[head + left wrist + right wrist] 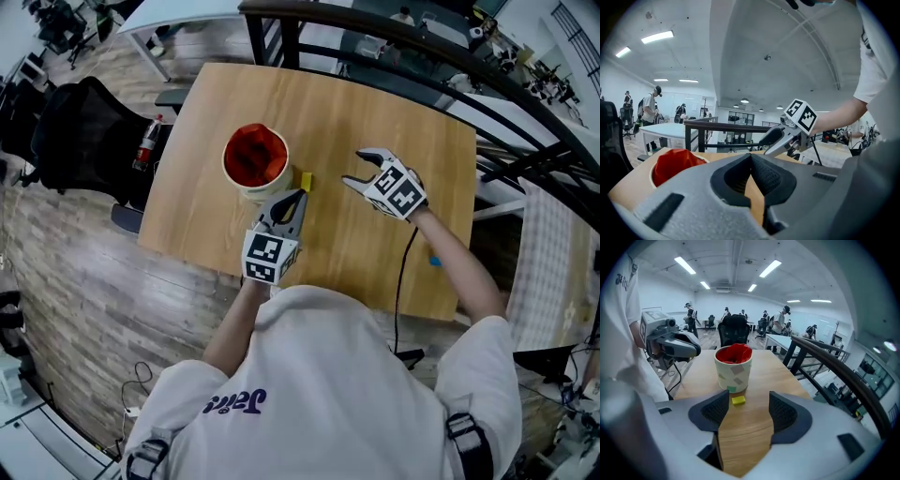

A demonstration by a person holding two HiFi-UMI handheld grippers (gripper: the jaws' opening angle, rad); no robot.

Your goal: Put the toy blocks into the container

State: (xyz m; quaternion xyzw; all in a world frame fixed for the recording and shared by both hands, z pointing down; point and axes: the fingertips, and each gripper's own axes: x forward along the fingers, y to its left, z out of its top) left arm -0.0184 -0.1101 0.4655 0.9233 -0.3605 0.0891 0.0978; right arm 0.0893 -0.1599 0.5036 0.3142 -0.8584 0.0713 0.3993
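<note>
A white cup [255,161] with red contents stands on the wooden table [375,122]; it shows in the right gripper view as a patterned cup [734,369]. A small yellow block [306,181] lies on the table just right of the cup's base. My right gripper [356,169] is open and points at the yellow block [738,400], which lies a little ahead between its jaws [743,411]. My left gripper [296,195] sits just near of the cup and block, jaws together with nothing between them [751,159]. The cup's red inside [675,166] shows at that view's left.
A black office chair [84,131] stands left of the table. A dark railing [422,42] runs past the far and right sides. A black cable [403,272] crosses the table's near right, beside a small blue thing [434,261].
</note>
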